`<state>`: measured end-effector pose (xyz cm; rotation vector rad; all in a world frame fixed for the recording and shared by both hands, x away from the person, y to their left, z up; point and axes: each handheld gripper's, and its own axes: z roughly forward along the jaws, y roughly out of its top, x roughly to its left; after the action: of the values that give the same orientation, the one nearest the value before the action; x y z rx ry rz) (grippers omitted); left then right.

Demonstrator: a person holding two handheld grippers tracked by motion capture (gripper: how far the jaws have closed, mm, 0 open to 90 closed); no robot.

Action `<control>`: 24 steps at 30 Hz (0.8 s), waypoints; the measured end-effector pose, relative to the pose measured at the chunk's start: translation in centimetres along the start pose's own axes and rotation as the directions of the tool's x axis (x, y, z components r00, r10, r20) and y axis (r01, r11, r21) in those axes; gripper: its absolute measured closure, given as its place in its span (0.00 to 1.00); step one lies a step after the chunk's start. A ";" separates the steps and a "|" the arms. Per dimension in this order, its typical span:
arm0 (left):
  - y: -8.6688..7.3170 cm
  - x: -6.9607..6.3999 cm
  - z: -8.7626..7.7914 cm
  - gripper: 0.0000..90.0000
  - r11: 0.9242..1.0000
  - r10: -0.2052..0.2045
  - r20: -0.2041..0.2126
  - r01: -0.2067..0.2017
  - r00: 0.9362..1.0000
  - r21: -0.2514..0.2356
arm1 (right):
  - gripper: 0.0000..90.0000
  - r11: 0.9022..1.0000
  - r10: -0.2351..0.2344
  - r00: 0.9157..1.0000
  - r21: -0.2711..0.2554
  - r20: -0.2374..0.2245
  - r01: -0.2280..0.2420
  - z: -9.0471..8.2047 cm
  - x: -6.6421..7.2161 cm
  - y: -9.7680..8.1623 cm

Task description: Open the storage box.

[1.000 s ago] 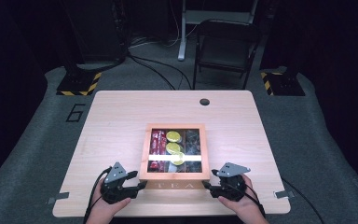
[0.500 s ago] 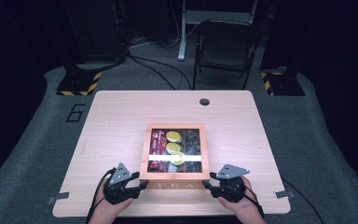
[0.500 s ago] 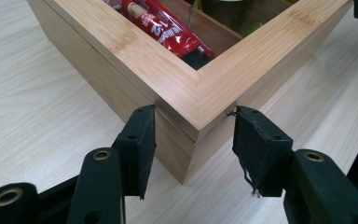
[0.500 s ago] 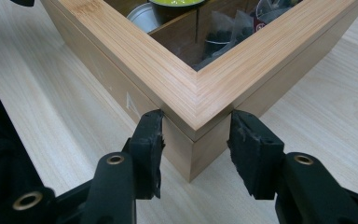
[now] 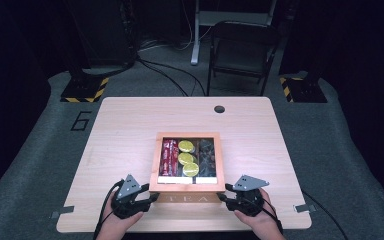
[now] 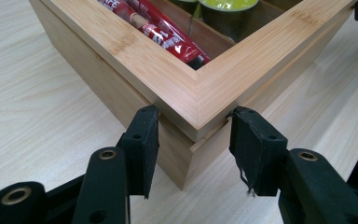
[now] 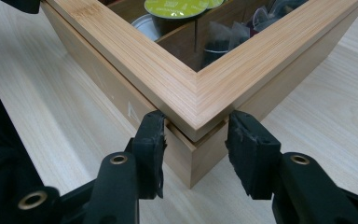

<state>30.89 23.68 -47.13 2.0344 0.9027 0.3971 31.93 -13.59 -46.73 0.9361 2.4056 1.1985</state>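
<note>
Square bamboo box with a framed lid sits on the light wooden table, near the person's edge, about centred left to right. Near wall carries faint lettering, reads like "TEA". Through the lid frame: red stick packets in the left compartment, three lime-green-topped capsules in the middle one, dark pouches in the right one.

Left claw is at the box's near left corner. In the left gripper view its two black pads straddle that corner, one on each adjoining wall just under the lid's rim. Left pad looks to touch the wall; right pad touches at its top edge. Medium gap, and the jaws have just been closing with the corner between them.

Right claw is at the near right corner. In the right gripper view its pads sit against both walls at the lid seam, corner between them. Jaws have just been closing hard onto it and now look clamped on the box corner.

Both hands come in from the table's near edge, grey three-cornered plates on top of the claws, cables trailing off toward the person. Box sits flat on the table, lid closed.

Farther out: round hole in the table near its far edge. Grey floor beyond with a painted "6", a dark folding chair, and yellow-black striped bases at both sides.
</note>
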 end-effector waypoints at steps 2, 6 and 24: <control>0.1 -0.1 0.0 0.58 1.000 -0.012 0.002 0.012 1.000 -0.014 | 0.62 1.000 0.004 1.000 -0.010 0.003 -0.004 -0.1 0.0 0.1; 0.5 0.0 -0.2 0.58 0.999 -0.005 -0.013 0.004 1.000 -0.033 | 0.62 1.000 0.019 1.000 -0.022 0.008 -0.019 -0.4 0.0 0.5; 3.5 0.3 -2.1 0.57 0.997 -0.010 -0.043 0.007 0.999 -0.074 | 0.59 0.998 0.014 0.999 -0.068 0.044 -0.011 -2.1 -0.3 3.5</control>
<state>31.49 23.81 -43.08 1.9605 0.9101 0.4653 32.55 -13.55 -42.69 0.9483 2.3130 1.2425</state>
